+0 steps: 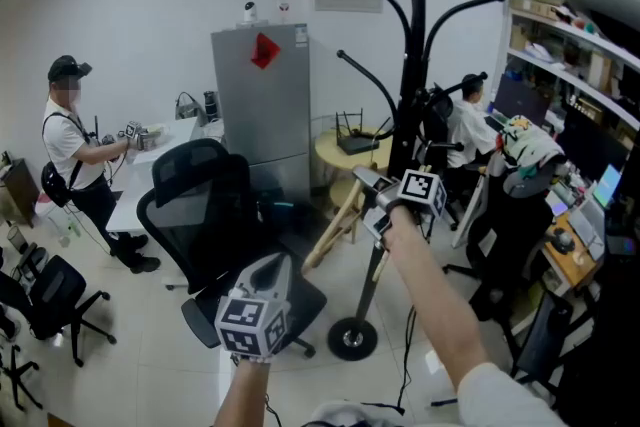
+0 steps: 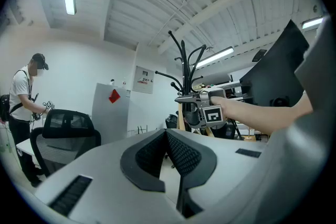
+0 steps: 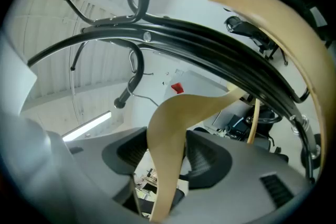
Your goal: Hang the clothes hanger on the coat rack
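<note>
The black coat rack (image 1: 412, 95) stands ahead of me, its curved arms spreading from the pole (image 3: 210, 47). A pale wooden hanger (image 3: 173, 113) has its wire hook (image 3: 137, 68) looped round a rack arm. One arm of the hanger runs back between the jaws of my right gripper (image 3: 167, 136), which is shut on it beside the pole (image 1: 368, 187). A second wooden hanger (image 3: 273, 13) hangs on the rack, closer to the camera. My left gripper (image 1: 272, 265) is held low and left of the rack, shut on nothing (image 2: 167, 135).
A black office chair (image 1: 200, 205) stands just left of the rack's round base (image 1: 352, 338). Behind are a grey cabinet (image 1: 262, 105) and a round wooden table (image 1: 350, 150). One person stands at far left (image 1: 70, 145), another sits at the right desks (image 1: 470, 120).
</note>
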Tool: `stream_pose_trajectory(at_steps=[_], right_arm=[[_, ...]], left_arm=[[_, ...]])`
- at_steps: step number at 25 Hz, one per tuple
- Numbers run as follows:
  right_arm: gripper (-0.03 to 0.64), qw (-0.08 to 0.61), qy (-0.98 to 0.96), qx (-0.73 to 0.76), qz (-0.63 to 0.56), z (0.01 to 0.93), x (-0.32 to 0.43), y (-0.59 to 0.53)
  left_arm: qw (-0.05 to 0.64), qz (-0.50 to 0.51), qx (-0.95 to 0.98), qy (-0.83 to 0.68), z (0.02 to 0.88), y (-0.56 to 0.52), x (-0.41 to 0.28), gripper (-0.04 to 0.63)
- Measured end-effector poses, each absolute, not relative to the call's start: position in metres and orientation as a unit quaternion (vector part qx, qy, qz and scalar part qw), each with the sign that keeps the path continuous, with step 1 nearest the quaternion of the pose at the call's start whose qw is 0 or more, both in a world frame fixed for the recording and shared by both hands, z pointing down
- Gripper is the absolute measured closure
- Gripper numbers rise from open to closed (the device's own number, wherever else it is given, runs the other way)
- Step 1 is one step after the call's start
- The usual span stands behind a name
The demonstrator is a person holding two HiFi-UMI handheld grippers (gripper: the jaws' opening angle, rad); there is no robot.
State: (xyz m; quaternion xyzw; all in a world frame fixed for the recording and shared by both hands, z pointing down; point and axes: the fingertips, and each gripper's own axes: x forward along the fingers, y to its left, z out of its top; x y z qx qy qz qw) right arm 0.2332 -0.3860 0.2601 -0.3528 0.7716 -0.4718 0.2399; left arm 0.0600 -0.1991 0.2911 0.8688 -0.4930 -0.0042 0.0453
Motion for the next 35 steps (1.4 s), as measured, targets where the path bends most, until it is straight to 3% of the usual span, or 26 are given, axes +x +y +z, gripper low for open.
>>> stream_pose_trajectory(at_steps=[20, 28, 35], right_arm=[[0.336, 0.163, 0.749, -0.519, -0.378, 0.247, 0.24, -0.334], [0.336, 0.146, 0.761, -0.522, -0.355, 0.242, 0.222, -0.299], [0.347, 0.123, 0.844, -0.461, -0.246, 0.206, 0.165, -0.203]], left_arm=[[0.054, -0.015, 0.88, -0.472, 0.297, -0.165, 0.055, 0.601], [0.075, -0.024, 0.885, -0.458, 0.308, -0.136, 0.052, 0.601], [0.098, -0.038, 0.88, -0.464, 0.324, -0.114, 0.038, 0.601]])
